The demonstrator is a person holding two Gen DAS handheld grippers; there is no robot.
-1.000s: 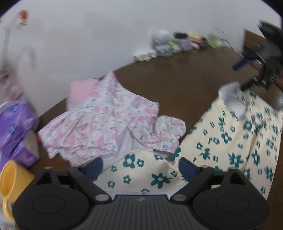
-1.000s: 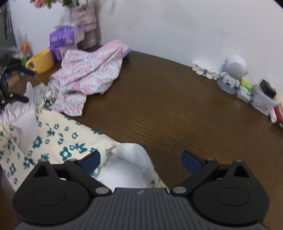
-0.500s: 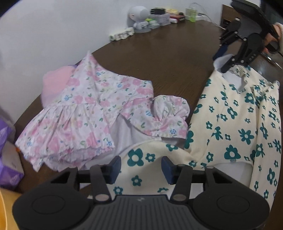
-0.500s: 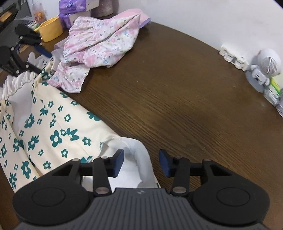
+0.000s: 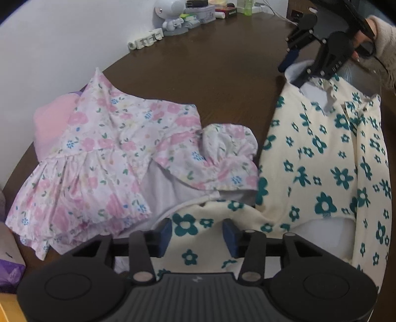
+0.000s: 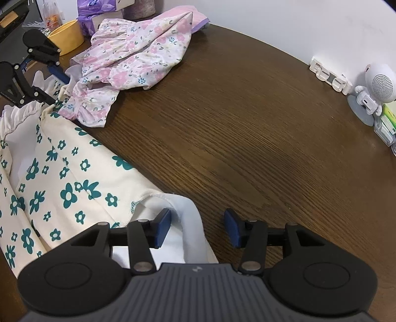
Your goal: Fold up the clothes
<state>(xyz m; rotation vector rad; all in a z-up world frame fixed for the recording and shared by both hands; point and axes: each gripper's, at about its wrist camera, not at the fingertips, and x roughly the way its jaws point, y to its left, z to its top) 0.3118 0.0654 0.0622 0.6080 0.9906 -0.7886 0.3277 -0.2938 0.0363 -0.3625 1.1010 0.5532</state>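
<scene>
A cream garment with teal flowers [image 5: 321, 161] lies spread on the dark wooden table [image 5: 222, 74]. My left gripper [image 5: 198, 232] stands half open over one corner of it, with the cloth lying between the pads, not pinched. My right gripper [image 6: 198, 228] has its jaws opening. The garment's white-lined edge [image 6: 188, 218] sits by its left finger, and its right finger is over bare wood. Each gripper also shows in the other's view: the right gripper [image 5: 293, 71] in a sleeved hand, and the left gripper [image 6: 55, 86] at the garment's frilled end. A pink floral dress [image 5: 111, 148] lies crumpled beside the garment.
A robot-shaped speaker [image 6: 376, 86], white letter blocks [image 6: 329, 76] and small boxes line the wall edge. A yellow cup [image 6: 66, 37] and purple tissue packs [image 6: 99, 7] stand beyond the dress. A pink folded cloth [image 5: 52, 119] lies under the dress. Bare wood [image 6: 247, 123] spreads to the right of the garment.
Both grippers have tipped downward and sunk closer to the cream garment. Their jaws have narrowed from wide open to about half.
</scene>
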